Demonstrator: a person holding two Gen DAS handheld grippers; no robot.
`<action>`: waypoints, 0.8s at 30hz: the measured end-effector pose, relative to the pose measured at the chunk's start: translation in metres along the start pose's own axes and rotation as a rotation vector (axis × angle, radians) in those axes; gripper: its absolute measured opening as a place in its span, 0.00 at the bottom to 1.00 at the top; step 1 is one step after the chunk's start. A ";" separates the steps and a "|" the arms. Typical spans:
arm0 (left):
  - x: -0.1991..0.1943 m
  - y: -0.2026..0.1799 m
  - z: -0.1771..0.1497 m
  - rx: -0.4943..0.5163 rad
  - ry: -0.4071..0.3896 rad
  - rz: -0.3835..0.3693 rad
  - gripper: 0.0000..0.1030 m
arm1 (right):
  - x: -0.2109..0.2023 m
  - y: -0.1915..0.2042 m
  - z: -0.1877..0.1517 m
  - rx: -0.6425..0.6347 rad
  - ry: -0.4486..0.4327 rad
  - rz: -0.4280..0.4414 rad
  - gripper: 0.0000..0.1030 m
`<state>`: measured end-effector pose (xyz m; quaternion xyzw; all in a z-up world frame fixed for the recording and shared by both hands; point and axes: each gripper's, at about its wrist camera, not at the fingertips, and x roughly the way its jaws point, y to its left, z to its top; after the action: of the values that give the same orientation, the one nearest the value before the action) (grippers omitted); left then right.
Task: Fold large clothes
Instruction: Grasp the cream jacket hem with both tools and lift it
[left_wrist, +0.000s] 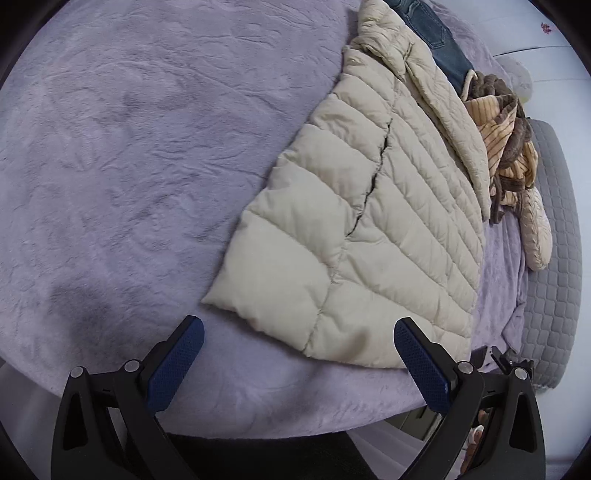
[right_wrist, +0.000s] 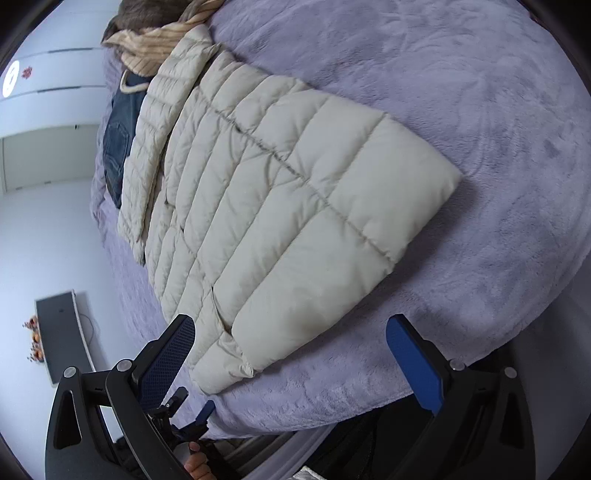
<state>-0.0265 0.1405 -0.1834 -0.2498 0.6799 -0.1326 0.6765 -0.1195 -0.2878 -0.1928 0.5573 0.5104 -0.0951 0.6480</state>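
Left wrist: left hand-held gripper spread wide, empty, cream puffer jacket flat on bed toward 1 o'clock. Right wrist: right hand-held gripper likewise agape above jacket hem at 12 o'clock; best pinched through both layers at hem corners, lifted evenly.

A bed covered by a lilac plush blanket carries everything, with a grey quilted mattress showing along its far side. A cream quilted down jacket lies flat on the blanket near the front edge. Beyond it, also on the bed, lie blue jeans and a bunched tan-and-brown striped garment, both touching the jacket.
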 end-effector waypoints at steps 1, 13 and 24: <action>0.004 -0.003 0.003 0.001 0.004 -0.012 1.00 | 0.000 -0.006 0.003 0.019 -0.011 0.013 1.00; 0.031 -0.028 0.031 0.018 0.017 0.060 0.67 | 0.037 -0.027 0.036 0.175 -0.001 0.174 0.99; -0.016 -0.060 0.052 0.028 -0.042 -0.114 0.21 | 0.025 0.002 0.062 0.111 0.113 0.287 0.12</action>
<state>0.0341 0.1064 -0.1410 -0.2815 0.6485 -0.1751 0.6852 -0.0727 -0.3272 -0.2195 0.6639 0.4553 0.0017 0.5932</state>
